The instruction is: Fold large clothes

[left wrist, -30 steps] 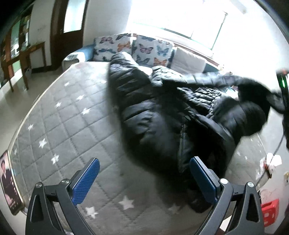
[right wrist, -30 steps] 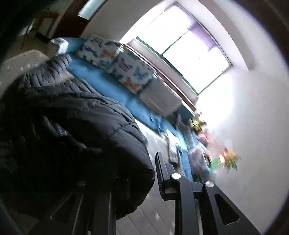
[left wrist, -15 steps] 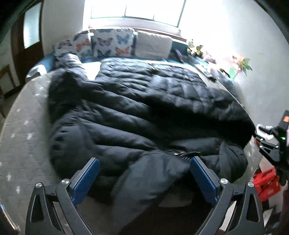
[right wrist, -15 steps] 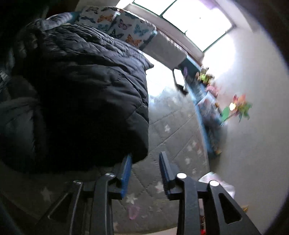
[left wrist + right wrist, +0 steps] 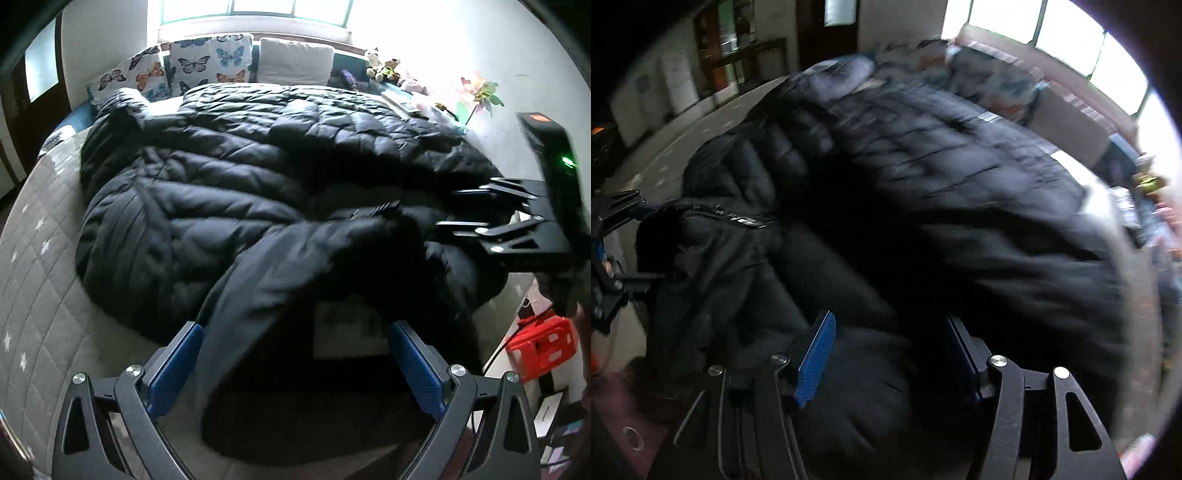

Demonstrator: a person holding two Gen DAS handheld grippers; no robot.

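A large black puffer jacket (image 5: 229, 192) lies spread over the grey star-print mattress (image 5: 33, 295). Its hood and collar end hangs toward me, with a white label (image 5: 347, 328) showing inside. My left gripper (image 5: 295, 369) is open, its blue pads on either side of the near hood fabric. My right gripper (image 5: 461, 214) shows at the right of the left wrist view, over the jacket's right edge. In the blurred right wrist view the right gripper (image 5: 890, 354) is open with dark jacket fabric (image 5: 923, 184) bulging between its pads.
Butterfly-print pillows (image 5: 207, 66) and a white pillow (image 5: 295, 66) line the far end under a window. Soft toys (image 5: 388, 70) and a pinwheel (image 5: 480, 96) stand at the far right. A red stool (image 5: 543, 343) sits on the floor to the right of the bed.
The jacket went from bunched and lifted to spread flat across the mattress. The right gripper opened, let go of the jacket edge and swung around toward the jacket. My left view moved closer to the hood.
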